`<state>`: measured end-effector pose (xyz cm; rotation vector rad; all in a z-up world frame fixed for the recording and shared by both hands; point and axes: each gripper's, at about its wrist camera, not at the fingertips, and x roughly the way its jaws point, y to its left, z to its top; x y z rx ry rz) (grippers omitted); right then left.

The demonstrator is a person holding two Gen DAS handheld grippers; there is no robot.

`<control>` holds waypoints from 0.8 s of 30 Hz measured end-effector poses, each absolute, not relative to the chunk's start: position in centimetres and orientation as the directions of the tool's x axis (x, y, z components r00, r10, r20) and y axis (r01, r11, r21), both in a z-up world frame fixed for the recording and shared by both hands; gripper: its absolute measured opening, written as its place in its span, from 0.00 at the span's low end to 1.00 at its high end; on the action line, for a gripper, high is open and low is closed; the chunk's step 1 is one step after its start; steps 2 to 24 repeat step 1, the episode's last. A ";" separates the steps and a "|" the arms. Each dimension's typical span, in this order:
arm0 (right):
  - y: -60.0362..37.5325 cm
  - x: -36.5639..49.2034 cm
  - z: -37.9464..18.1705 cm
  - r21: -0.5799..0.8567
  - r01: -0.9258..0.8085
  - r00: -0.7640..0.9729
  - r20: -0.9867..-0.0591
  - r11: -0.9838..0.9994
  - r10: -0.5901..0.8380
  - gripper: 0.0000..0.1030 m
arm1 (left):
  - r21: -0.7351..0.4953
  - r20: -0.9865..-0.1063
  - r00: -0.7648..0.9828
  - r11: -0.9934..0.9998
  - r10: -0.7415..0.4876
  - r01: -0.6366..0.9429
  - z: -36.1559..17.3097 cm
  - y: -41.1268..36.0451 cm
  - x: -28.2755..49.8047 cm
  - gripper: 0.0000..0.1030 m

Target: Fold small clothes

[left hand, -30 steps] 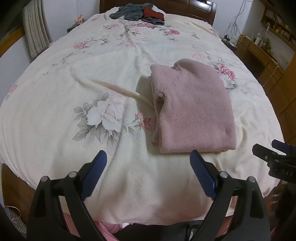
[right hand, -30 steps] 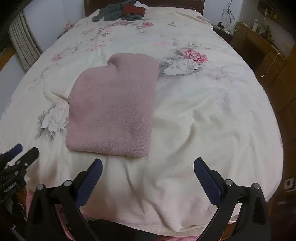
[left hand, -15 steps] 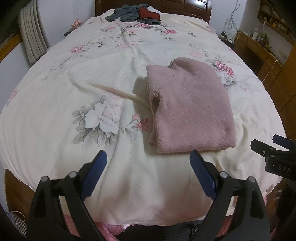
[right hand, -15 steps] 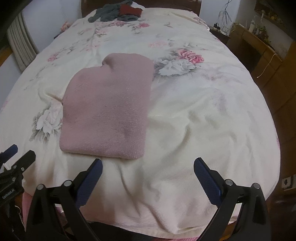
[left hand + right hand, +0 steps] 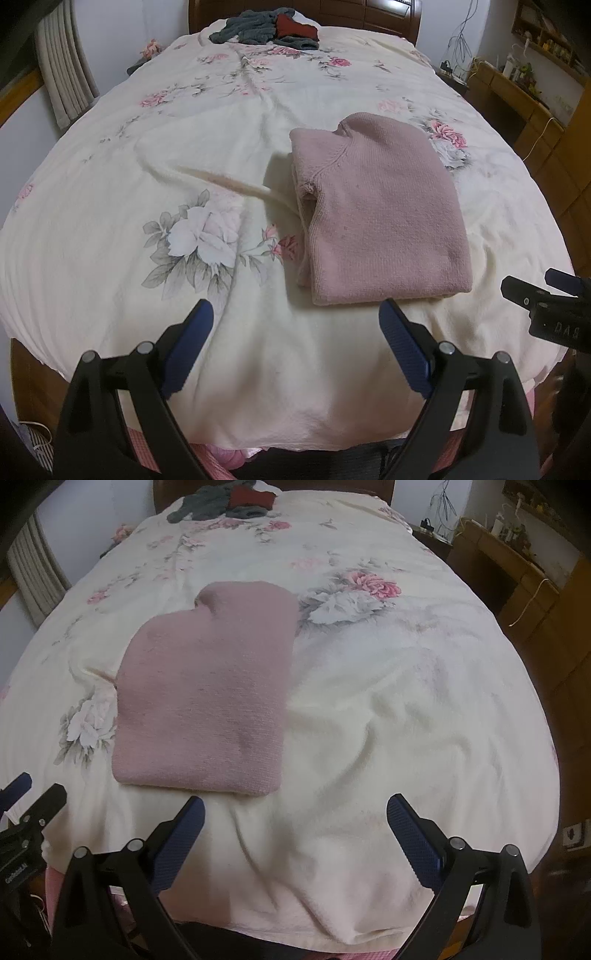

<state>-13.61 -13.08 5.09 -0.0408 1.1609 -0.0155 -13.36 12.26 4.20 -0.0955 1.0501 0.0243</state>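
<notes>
Lying folded into a neat rectangle on the flowered bed (image 5: 229,362), the pink sweater (image 5: 376,214) sits near the foot edge, just ahead of both grippers. The left gripper (image 5: 295,332) and right gripper (image 5: 295,819) each hang with fingers wide apart, touching nothing. The knit looks soft, thick and light, likely to sag; the near hem corners seem the best hold. More clothes (image 5: 266,27) wait by the headboard.

Dim indoor light, cool purplish cast. Soft shadow left of pink sweater (image 5: 376,206). Heavy fisheye bending, dark vignetted corners, grainy, edges blurred.
</notes>
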 end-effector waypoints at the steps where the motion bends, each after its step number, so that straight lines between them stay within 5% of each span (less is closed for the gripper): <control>1: -13.1 -13.6 5.1 -0.039 -0.007 0.398 -0.917 0.999 -0.033 0.96 | -0.068 -0.867 0.497 0.996 -0.026 -0.066 4.2 12.3 -13.4 0.88; 24: -13.1 -13.6 5.1 -0.039 -0.007 0.398 -0.917 0.999 -0.033 0.96 | -0.068 -0.867 0.497 0.996 -0.026 -0.066 4.2 12.3 -13.4 0.88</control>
